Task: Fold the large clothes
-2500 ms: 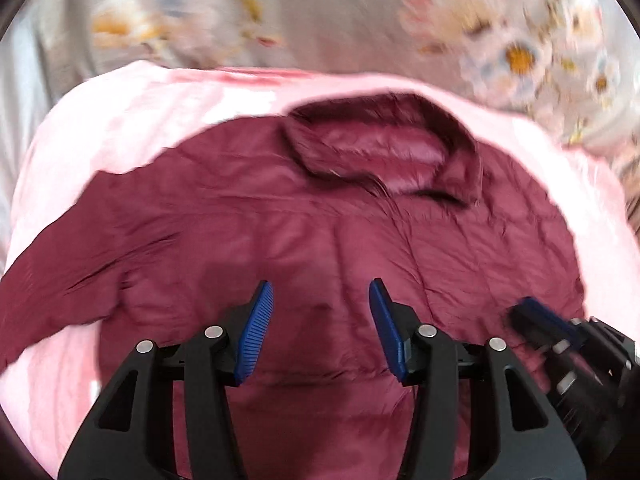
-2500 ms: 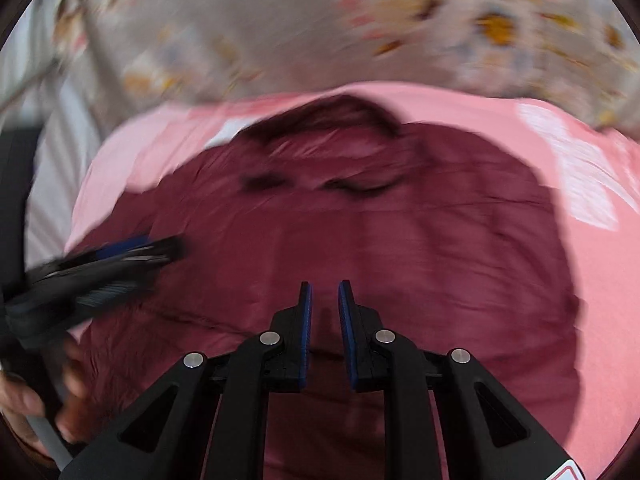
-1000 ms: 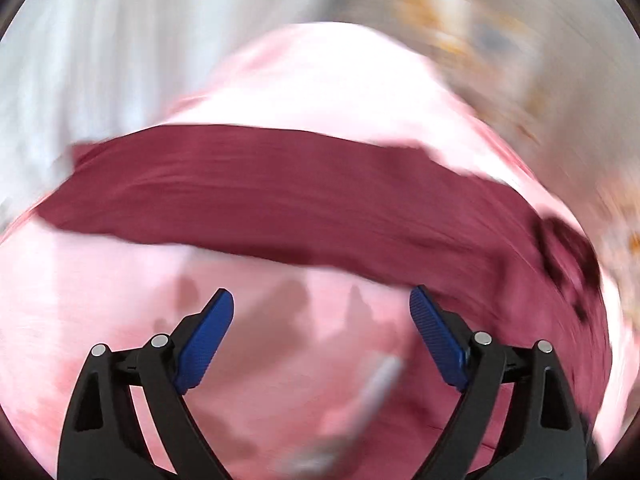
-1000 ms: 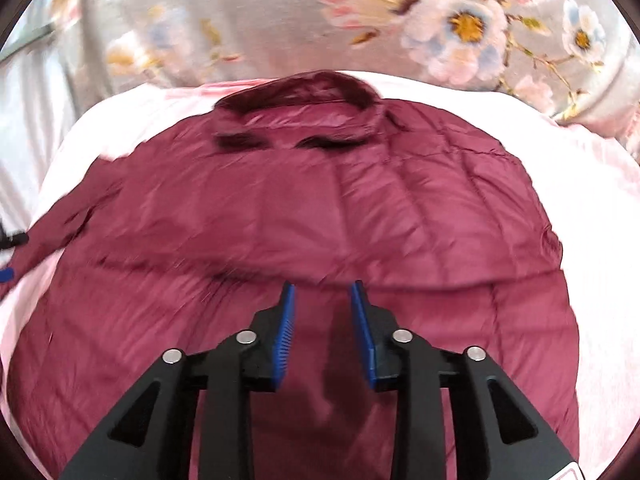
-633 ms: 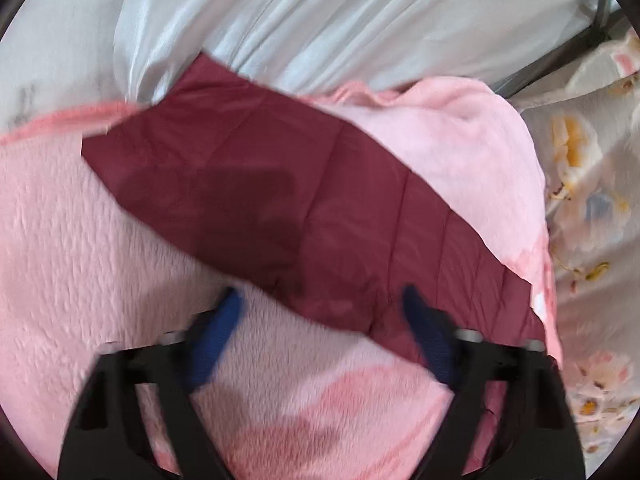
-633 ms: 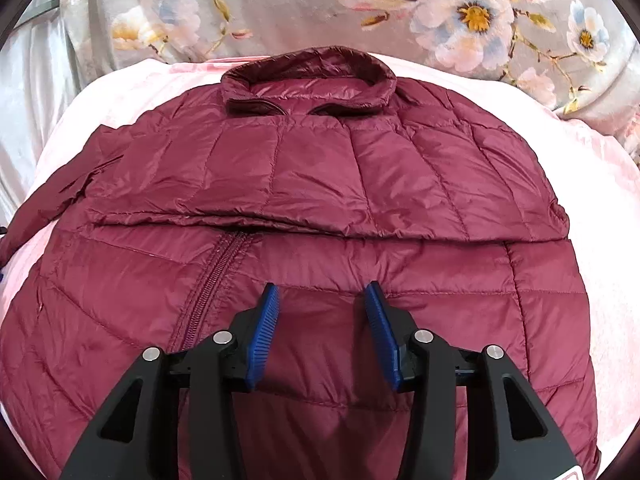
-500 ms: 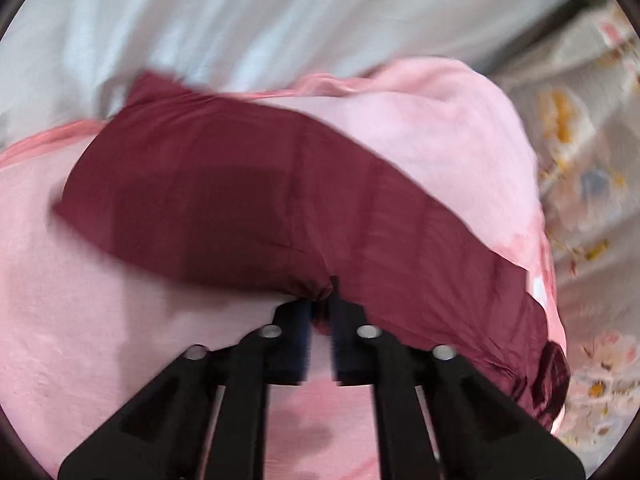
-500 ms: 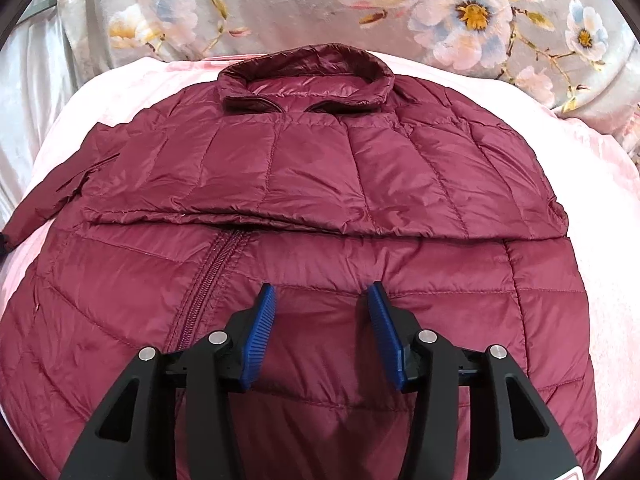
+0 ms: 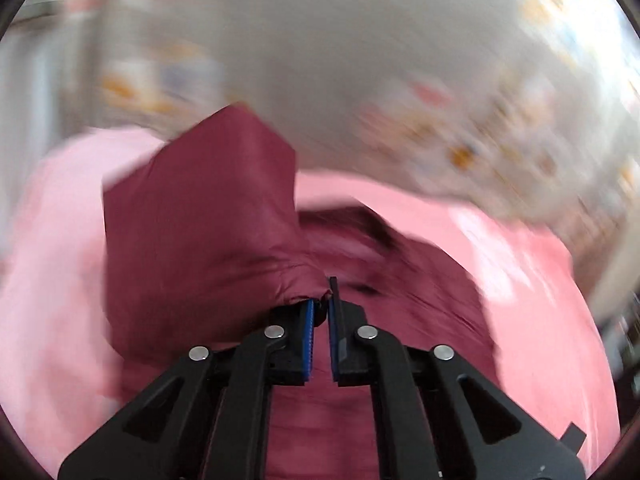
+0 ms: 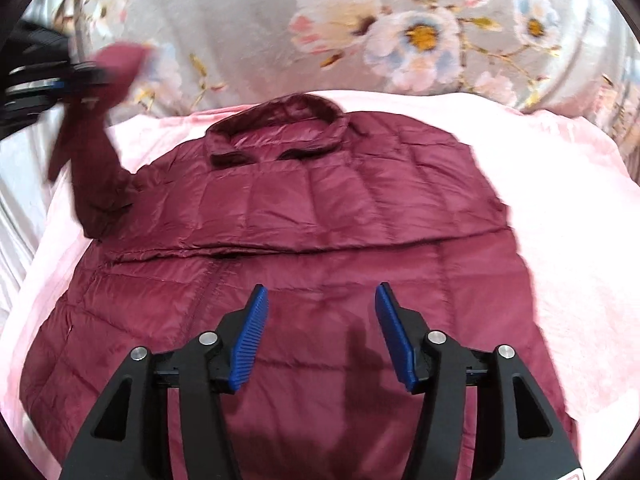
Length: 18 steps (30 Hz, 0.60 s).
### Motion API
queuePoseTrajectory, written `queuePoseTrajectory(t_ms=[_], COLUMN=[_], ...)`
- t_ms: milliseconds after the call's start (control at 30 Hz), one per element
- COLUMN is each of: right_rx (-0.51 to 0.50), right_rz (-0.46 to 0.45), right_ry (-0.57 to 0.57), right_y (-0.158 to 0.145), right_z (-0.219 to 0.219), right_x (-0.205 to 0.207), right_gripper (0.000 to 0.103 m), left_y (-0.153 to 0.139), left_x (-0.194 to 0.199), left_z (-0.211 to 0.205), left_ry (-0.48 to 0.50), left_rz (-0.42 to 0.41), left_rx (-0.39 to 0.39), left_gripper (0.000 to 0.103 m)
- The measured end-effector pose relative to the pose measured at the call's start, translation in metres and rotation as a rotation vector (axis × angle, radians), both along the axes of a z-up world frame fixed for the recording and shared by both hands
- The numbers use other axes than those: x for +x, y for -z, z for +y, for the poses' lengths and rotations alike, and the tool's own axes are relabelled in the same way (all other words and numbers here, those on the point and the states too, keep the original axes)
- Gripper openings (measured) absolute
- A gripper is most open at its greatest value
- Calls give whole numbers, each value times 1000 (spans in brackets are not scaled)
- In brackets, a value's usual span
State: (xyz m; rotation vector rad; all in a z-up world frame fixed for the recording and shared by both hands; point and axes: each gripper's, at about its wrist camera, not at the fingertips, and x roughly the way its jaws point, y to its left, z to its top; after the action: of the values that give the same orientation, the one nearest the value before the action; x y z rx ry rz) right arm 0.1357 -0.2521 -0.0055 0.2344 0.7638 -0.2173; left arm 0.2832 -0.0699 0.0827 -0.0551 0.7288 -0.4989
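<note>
2 handheld grippers work over a maroon puffer jacket (image 10: 320, 208) spread flat, front up, on a pink blanket (image 10: 580, 200) on a bed, its collar (image 10: 276, 128) toward a floral grey cover (image 10: 280, 20) at the far side. the jacket's lower half already looks doubled up over the chest, leaving a straight fold edge across the middle. the left gripper (image 9: 320, 312) holds the left sleeve (image 9: 200, 232) lifted off the blanket, most likely to carry it inward across the body for the next fold. its jaws have just parted slightly from their tightest and stand nearly together, pinching a bunched edge of sleeve fabric between the blue pads; that view is blurred. the right gripper (image 10: 320, 340) hovers over the jacket's near half, likely freeing the cloth so the sleeve can land. its jaws have just been opening and stand spread, with nothing between them and no visible contact with the jacket.
</note>
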Motion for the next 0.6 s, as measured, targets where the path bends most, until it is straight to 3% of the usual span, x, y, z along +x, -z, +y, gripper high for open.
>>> queuePoseTrajectory(t_ms=[33,67,100,233,333,433,600], right_rx=[-1,-3,-10,-50,-65,-73,-122], right_rz=[4,7,13,27,12,-14,-51], right_ry=[13,26,43,71,41,-48,-223], right_y=[0,0,0,-1,-9,-22,-39], right_z=[-6,-12,-20,-40,-45,-34,13], right_x=[-6,-12,-21,-40,-38,-16,52], right_gripper=[58,60,60,61,62,66,66], left_y=[13,32,49,73,64,50,52], left_x=[-1,-3,-5,-25,-29,-15,42], left_z=[-17,-36,-47,-40,1,46,105], left_ry=[37,81,100,122,78,-65,-325], left_rz=[39,100,153,212,204,160,161], left_rx=[3,4,-7,-70,-120,-112,7], left_gripper=[28,54,67,67,68,68,68])
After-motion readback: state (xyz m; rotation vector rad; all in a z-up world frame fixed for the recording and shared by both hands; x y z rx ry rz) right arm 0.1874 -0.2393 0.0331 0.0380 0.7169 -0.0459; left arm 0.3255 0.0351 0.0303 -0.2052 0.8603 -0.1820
